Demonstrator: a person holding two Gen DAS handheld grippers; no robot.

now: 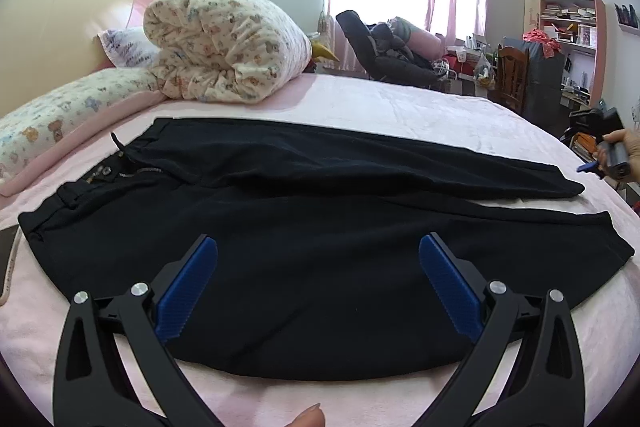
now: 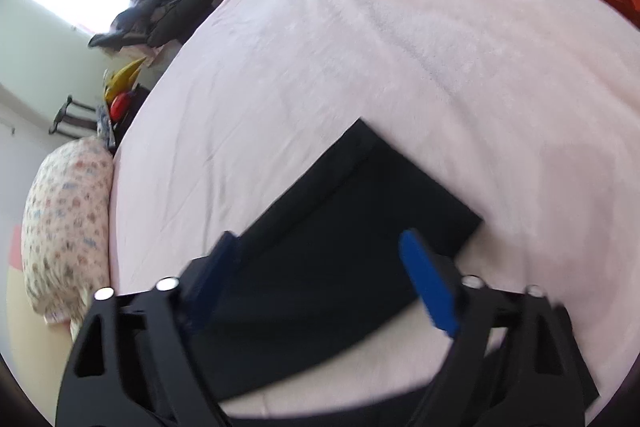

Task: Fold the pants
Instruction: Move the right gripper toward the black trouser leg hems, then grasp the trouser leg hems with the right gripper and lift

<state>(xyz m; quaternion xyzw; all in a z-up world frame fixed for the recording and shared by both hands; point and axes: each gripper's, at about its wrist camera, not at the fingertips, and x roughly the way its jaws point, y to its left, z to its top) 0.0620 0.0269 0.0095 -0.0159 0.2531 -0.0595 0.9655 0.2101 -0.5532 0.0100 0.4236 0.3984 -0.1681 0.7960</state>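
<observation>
Black pants [image 1: 320,195] lie flat across the pink bed [image 1: 400,107], waistband and zipper to the left, both legs running right. My left gripper [image 1: 319,239] hovers open over the near edge of the pants, with nothing between its blue pads. At the far right a hand [image 1: 624,139] holds my right gripper [image 1: 592,166] just past the leg ends. In the blurred right wrist view, the right gripper [image 2: 318,235] stands open above the hem end of the pants [image 2: 360,195], its blue fingers [image 2: 428,283] apart and not pressing on the cloth.
A rolled floral quilt [image 1: 224,43] and a pillow [image 1: 60,123] lie at the head of the bed. Beyond the far edge stand a chair heaped with clothes [image 1: 384,51], a wooden chair [image 1: 512,75] and a cluttered shelf [image 1: 568,27]. A flat dark object [image 1: 8,259] lies at the left edge.
</observation>
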